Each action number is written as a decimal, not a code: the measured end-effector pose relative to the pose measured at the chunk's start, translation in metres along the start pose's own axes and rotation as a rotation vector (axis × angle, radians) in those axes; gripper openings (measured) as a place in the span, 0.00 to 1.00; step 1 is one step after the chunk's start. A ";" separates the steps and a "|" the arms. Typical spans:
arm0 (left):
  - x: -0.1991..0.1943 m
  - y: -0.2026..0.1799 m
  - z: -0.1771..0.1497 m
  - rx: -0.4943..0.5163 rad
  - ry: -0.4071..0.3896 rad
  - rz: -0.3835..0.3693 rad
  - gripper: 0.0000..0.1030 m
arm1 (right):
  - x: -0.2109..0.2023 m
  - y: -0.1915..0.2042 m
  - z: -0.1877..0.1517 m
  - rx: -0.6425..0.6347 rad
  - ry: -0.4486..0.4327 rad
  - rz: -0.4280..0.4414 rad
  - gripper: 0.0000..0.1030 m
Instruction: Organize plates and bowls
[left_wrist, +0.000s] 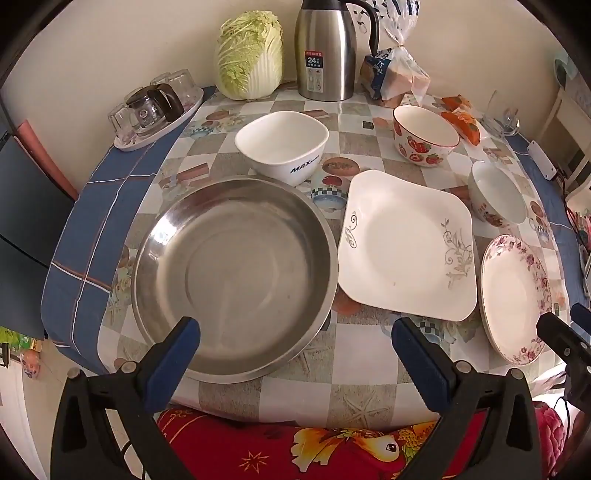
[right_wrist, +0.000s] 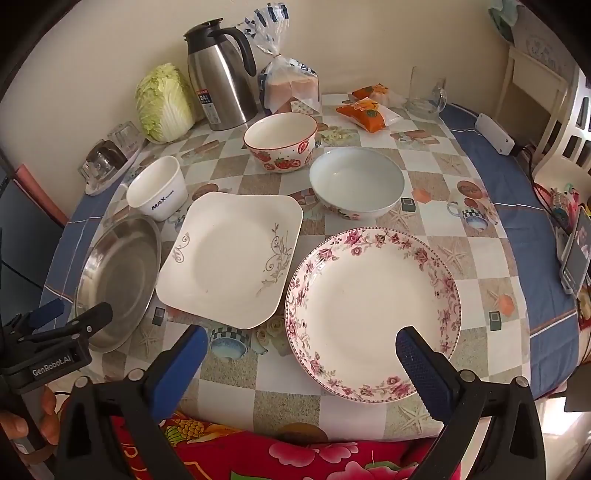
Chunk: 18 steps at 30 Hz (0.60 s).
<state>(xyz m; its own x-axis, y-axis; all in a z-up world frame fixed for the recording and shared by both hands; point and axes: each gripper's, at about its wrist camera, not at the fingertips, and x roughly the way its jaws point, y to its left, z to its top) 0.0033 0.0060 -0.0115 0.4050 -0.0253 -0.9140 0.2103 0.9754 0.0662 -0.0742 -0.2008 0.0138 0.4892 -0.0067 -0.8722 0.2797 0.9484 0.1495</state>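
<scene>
Both grippers hover open-jawed above the counter (right_wrist: 369, 140), holding nothing. Left gripper (left_wrist: 295, 345), jaws wide, hangs over the near rim of the steel pan (left_wrist: 236, 277). Right gripper (right_wrist: 301, 356), jaws wide, hangs over the near edge of the floral plate (right_wrist: 373, 310). The square plate (right_wrist: 229, 258) lies between pan and floral plate. At 12 o'clock from the pan stands the white bowl (left_wrist: 282, 144); at 12 o'clock from the floral plate, the pale bowl (right_wrist: 356, 182); beyond it, at 11 o'clock, the strawberry bowl (right_wrist: 280, 142).
</scene>
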 end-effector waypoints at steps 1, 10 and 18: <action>0.000 0.000 0.000 0.001 -0.001 0.003 1.00 | 0.000 0.000 0.000 0.000 0.001 0.001 1.00; 0.001 -0.001 -0.002 0.005 0.002 0.005 1.00 | 0.003 0.001 -0.002 0.000 0.007 0.003 1.00; 0.001 -0.001 -0.004 0.003 0.005 0.008 1.00 | 0.003 0.000 -0.002 0.004 0.009 0.003 1.00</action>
<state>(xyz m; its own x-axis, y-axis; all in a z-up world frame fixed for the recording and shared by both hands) -0.0005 0.0061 -0.0140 0.4025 -0.0165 -0.9153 0.2102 0.9748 0.0748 -0.0745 -0.2003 0.0107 0.4822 -0.0009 -0.8761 0.2816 0.9471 0.1540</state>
